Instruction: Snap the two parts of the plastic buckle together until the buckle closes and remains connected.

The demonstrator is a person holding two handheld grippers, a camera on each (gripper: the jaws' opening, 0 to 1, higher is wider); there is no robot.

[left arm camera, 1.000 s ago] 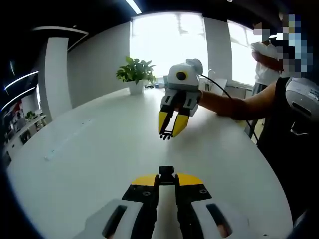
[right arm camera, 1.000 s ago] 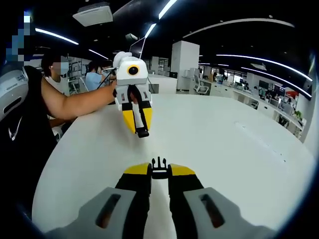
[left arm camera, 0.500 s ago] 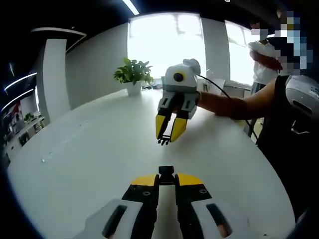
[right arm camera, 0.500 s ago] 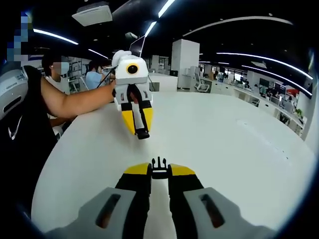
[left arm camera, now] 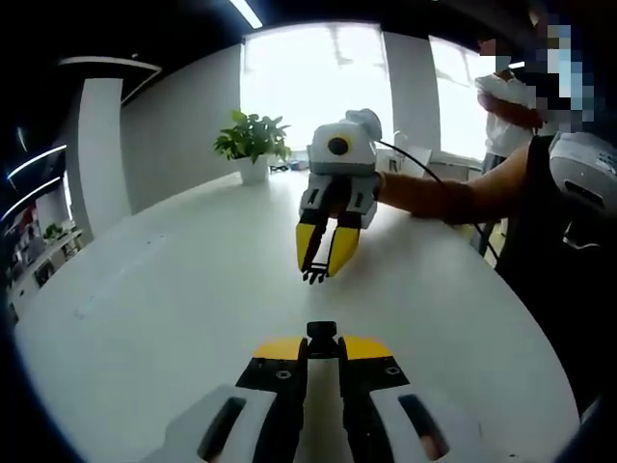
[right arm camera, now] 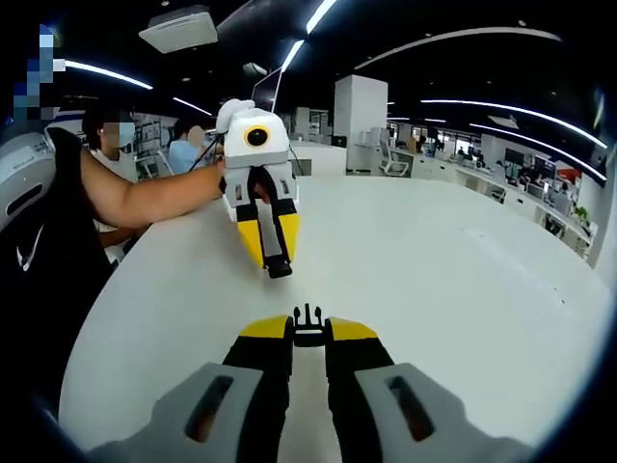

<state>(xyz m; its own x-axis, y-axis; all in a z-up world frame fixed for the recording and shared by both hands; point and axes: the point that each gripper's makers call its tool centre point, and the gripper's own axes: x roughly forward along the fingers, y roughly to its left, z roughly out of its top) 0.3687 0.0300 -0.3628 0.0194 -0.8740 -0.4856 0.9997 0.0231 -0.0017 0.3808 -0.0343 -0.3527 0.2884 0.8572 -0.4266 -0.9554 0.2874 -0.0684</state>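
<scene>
You hold one half of the small black plastic buckle in each yellow-tipped gripper, both raised above the white round table [left arm camera: 174, 289] and pointed at each other, which is the posture the mating step asks for.

In the left gripper view, your left gripper [left arm camera: 322, 349] has its jaws closed on the socket half of the buckle [left arm camera: 322, 333], a blocky black piece that sticks out just past the tips. Across from it your right gripper [left arm camera: 319, 262] hangs nose-down, its jaws clamped on the pronged half of the buckle [left arm camera: 314, 277], whose prongs jut below the yellow tips.

In the right gripper view the roles swap: the right gripper [right arm camera: 308, 330] shows the pronged half [right arm camera: 308, 318] with its tines facing away from the camera, and the left gripper [right arm camera: 271, 253] presents the socket half [right arm camera: 279, 270] at its tips.

The two halves are apart, with open air between them, so the buckle is not yet joined. Each piece is pinched by its rear end, which I judge leaves the mating ends free. The next move likely calls for lining the prongs up with the socket mouth before pressing; a skewed approach could make the prongs catch on the socket edge. A green potted plant [left arm camera: 253, 145] stands at the far edge of the table, well clear of your work.
</scene>
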